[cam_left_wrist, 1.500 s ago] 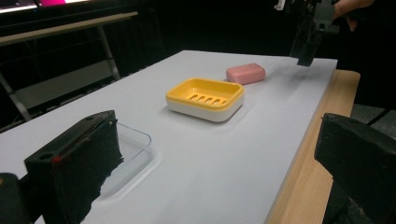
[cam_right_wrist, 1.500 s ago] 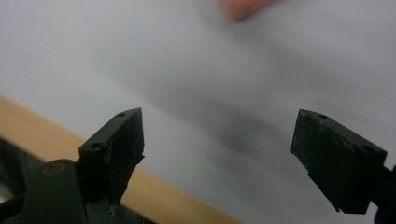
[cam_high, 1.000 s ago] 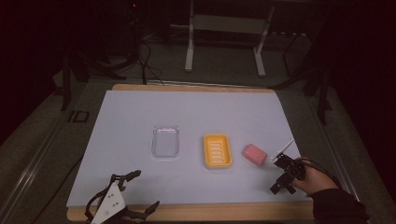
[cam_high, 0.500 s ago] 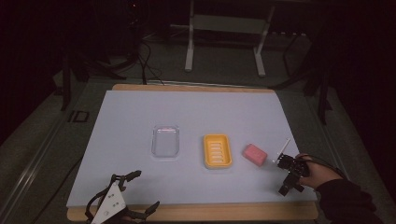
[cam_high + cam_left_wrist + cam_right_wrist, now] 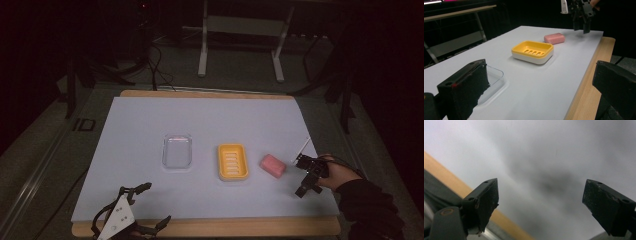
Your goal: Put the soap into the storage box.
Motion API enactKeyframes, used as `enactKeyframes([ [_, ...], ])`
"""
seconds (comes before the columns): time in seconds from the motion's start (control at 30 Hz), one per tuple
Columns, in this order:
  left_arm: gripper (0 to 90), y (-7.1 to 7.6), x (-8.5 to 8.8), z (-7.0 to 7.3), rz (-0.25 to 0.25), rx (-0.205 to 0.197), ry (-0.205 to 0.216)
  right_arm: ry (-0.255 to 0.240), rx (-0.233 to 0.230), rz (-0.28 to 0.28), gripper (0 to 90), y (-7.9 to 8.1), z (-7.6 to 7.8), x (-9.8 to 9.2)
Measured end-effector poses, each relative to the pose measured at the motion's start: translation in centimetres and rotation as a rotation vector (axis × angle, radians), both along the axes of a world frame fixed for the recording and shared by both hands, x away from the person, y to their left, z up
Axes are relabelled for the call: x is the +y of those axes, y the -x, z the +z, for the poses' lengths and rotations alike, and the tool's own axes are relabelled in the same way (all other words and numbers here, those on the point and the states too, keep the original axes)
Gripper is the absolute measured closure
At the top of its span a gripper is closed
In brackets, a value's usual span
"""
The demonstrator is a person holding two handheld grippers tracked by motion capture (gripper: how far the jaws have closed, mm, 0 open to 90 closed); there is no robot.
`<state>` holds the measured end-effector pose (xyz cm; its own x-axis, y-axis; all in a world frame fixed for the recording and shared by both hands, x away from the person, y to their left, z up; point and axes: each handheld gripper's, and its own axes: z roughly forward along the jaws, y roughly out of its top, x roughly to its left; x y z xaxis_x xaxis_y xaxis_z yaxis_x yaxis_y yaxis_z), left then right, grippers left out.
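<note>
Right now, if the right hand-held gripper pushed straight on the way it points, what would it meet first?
Probably the bare white tabletop: the open right hand-held gripper points down at it with nothing between; depth is blurred.

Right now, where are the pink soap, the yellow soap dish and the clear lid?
pink soap (image 5: 272, 165), high view, top face.
yellow soap dish (image 5: 233, 161), high view, slotted floor.
clear lid (image 5: 177, 151), high view, centre.

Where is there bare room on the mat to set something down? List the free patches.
Bare: the whole far half of the white mat behind the clear tray, and the left strip beside that tray. Crowded: the middle row, where clear tray, yellow soap dish and pink soap sit apart in line, with the right gripper, jaws open, just beyond the soap.
</note>
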<state>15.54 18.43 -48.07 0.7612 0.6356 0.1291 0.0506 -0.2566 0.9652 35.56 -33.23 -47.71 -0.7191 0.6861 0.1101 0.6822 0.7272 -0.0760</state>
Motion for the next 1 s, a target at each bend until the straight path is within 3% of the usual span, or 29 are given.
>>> enactKeyframes([
  [0.27, 0.9, 0.0, 0.0, 0.0, -0.001, 0.0, 0.0, -0.054, -0.088, 0.049, 13.1, -0.7, 0.2, 0.5],
  [0.47, 0.9, 0.0, 0.0, 0.0, -0.003, 0.003, 0.0, -0.084, -0.075, 0.055, 11.6, -1.2, 0.3, 1.0],
  [0.57, 0.9, 0.0, 0.0, 0.0, -0.003, 0.003, -0.001, -0.069, -0.132, 0.059, 11.0, -1.5, 0.2, 1.5],
  [0.7, 0.9, 0.0, 0.0, 0.0, -0.004, 0.005, -0.001, -0.089, -0.149, 0.065, 11.0, -1.8, 0.2, 1.8],
  [0.73, 0.9, 0.0, 0.0, 0.0, -0.004, 0.005, -0.002, -0.12, -0.157, 0.075, 11.3, -2.0, 0.2, 2.1],
  [0.83, 0.9, -0.1, 0.0, 0.0, -0.006, 0.006, -0.004, -0.148, -0.177, 0.093, 13.2, -2.2, 0.3, 2.5],
  [1.0, 0.9, -0.1, 0.0, 0.0, -0.006, 0.006, -0.004, -0.157, -0.21, 0.128, 15.3, -2.5, 0.4, 3.1],
])
